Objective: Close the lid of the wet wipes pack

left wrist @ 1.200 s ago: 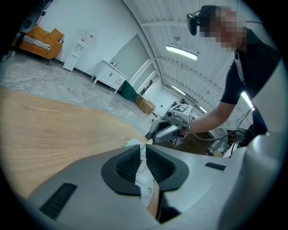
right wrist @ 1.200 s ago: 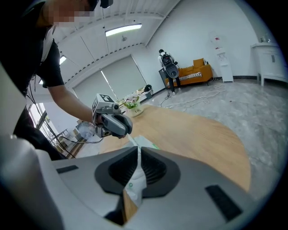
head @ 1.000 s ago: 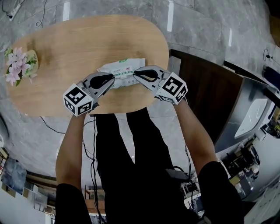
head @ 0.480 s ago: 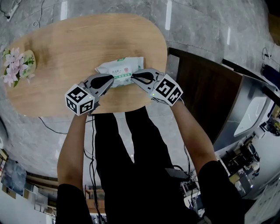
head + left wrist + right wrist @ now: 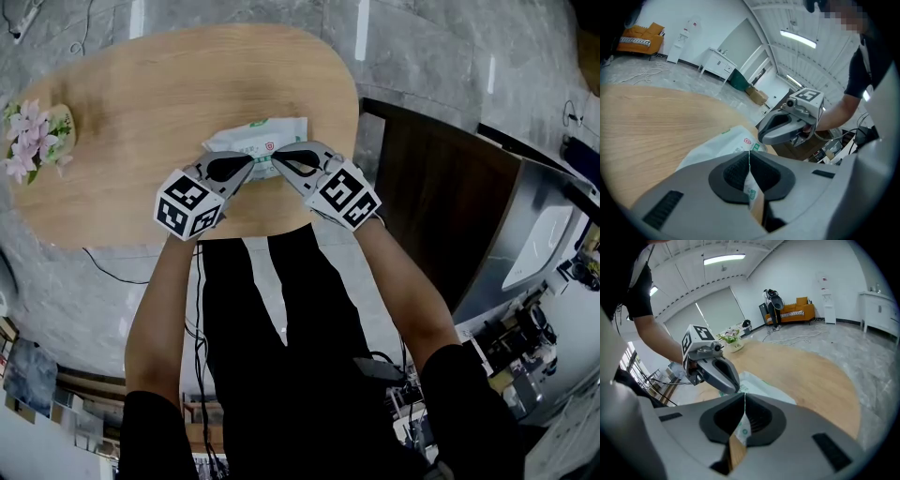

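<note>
Head view shows the wet wipes pack (image 5: 262, 137) lying by the near edge of the table (image 5: 141, 103). The left gripper (image 5: 247, 161) and right gripper (image 5: 276, 161), each with jaws pressed together, meet over it there. Push down softly and flat, so the pack shuts without sliding.

**Far bench (image 5: 141, 84) open, near edge crowded**

Bare wood ran beyond and left of the wet wipes pack (image 5: 255, 139), so there was wide room to pass there. A flower arrangement (image 5: 30, 141) sat at the far left end, well apart. The near edge was tight. The left hand-held gripper (image 5: 246, 162) and right hand-held gripper (image 5: 278, 157), jaws together, met tip to tip at the pack's near side, each blocking the other's way across. A dark wood panel (image 5: 427, 197) stood just right of the bench.
</note>
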{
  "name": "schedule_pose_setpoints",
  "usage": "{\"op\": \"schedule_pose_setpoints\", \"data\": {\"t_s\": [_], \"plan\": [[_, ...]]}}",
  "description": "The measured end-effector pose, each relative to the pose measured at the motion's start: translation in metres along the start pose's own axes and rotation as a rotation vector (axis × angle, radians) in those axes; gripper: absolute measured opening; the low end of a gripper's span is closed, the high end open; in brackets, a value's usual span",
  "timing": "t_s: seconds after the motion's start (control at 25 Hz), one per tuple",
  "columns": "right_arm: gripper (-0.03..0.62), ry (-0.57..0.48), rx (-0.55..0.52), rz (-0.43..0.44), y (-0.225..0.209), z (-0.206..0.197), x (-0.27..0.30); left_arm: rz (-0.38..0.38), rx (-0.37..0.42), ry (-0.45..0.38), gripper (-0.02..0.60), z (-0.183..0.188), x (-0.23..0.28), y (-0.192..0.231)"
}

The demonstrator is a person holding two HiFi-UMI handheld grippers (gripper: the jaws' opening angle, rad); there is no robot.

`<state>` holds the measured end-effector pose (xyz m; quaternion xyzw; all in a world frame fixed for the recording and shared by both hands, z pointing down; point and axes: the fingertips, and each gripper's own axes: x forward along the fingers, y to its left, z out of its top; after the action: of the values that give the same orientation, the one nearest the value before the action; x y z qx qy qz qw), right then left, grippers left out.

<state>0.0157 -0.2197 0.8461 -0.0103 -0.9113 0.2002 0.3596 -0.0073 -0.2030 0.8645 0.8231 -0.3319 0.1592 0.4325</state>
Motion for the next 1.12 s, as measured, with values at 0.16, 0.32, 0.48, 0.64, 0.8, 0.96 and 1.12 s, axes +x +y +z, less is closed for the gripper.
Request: {"op": "schedule_pose_setpoints", "data": {"t_s": [0.16,0.32,0.48,0.64,0.8,0.96,1.12], "plan": [[0.014,0.023,0.01,-0.013,0.004,0.002,0.013,0.038,0.043,0.065,0.02,-0.005,0.001,-0.002],[0.012,0.084,0.006,-0.031,0.004,-0.005,0.024,0.074,0.061,0.102,0.02,-0.007,0.001,-0.001],[0.012,0.131,-0.026,-0.047,0.003,-0.009,0.028,0.112,0.067,0.137,0.018,-0.011,0.003,0.001],[0.012,0.168,-0.062,-0.066,0.001,-0.011,0.028,0.147,0.067,0.166,0.017,-0.014,0.005,0.002],[0.011,0.166,-0.06,-0.073,0.001,-0.012,0.029,0.169,0.07,0.183,0.015,-0.015,0.007,0.004],[0.011,0.168,-0.067,-0.081,0.0,-0.012,0.032,0.184,0.074,0.196,0.015,-0.016,0.008,0.006],[0.011,0.193,-0.104,-0.092,0.0,-0.013,0.033,0.201,0.074,0.209,0.015,-0.016,0.009,0.006]]}}
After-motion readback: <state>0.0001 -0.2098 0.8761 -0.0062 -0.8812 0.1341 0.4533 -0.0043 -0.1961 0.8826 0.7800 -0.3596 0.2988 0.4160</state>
